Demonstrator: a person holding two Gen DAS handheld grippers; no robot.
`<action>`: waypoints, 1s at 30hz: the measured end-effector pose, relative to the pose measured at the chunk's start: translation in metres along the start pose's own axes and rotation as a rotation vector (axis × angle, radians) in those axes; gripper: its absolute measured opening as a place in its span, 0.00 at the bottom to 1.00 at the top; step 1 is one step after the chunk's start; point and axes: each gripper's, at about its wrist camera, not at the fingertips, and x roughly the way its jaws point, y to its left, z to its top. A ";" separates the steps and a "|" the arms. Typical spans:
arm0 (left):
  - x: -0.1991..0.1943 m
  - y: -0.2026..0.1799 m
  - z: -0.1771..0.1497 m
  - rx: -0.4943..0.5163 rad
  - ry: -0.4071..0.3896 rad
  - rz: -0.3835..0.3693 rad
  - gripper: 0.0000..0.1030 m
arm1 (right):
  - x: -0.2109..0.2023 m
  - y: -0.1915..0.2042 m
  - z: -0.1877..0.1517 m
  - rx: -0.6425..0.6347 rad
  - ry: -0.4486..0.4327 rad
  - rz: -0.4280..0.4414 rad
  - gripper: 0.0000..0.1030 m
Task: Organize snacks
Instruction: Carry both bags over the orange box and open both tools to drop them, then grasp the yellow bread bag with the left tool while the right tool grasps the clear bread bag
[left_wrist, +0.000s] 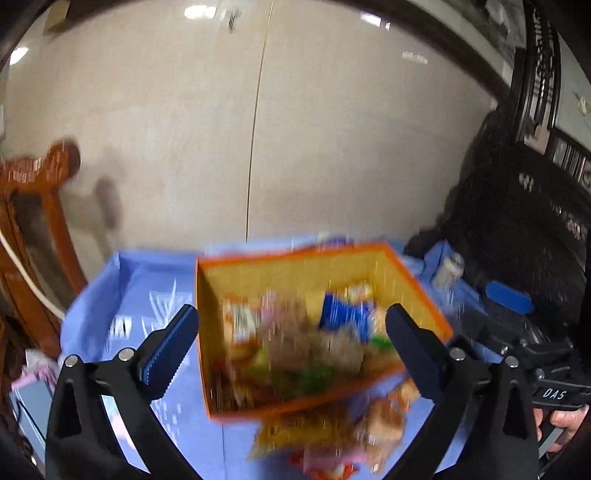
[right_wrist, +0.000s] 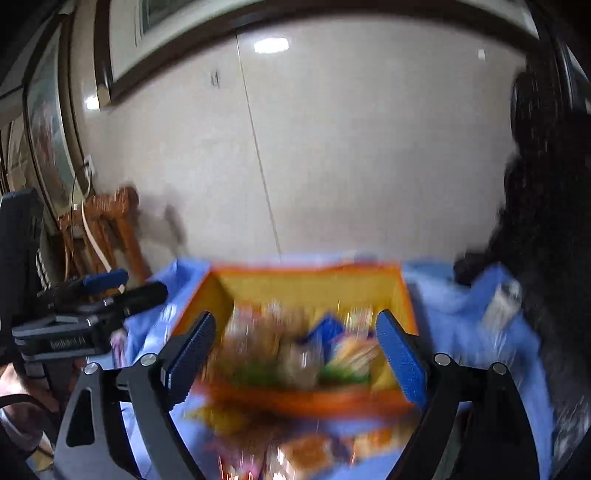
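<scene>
Left wrist view shows my left gripper (left_wrist: 291, 332) with its two fingers spread wide and nothing pinched between them. The orange box (left_wrist: 295, 258) stands on the blue cloth (left_wrist: 140, 280) just ahead of the fingers, turned at an angle, and the snack packets (left_wrist: 291, 343) inside it appear in the gap between my fingers. More loose packets (left_wrist: 332, 435) lie on the cloth at the near side of the box, low between the fingers. The picture is blurred, so I cannot read any packet.

From the right wrist, my right gripper (right_wrist: 295, 343) is also spread and holds nothing. The same box (right_wrist: 306, 277) lies in front of it, its near wall between the two fingers. My other gripper (right_wrist: 110, 295) is at the left edge.
</scene>
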 end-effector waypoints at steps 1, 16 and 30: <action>0.001 0.002 -0.013 -0.008 0.024 -0.004 0.96 | 0.000 -0.001 -0.010 0.009 0.021 -0.003 0.86; -0.003 0.013 -0.133 -0.033 0.249 -0.032 0.96 | 0.045 0.011 -0.128 -0.095 0.306 -0.014 0.86; 0.017 0.020 -0.135 -0.035 0.292 -0.020 0.96 | 0.115 0.001 -0.136 -0.175 0.432 -0.011 0.67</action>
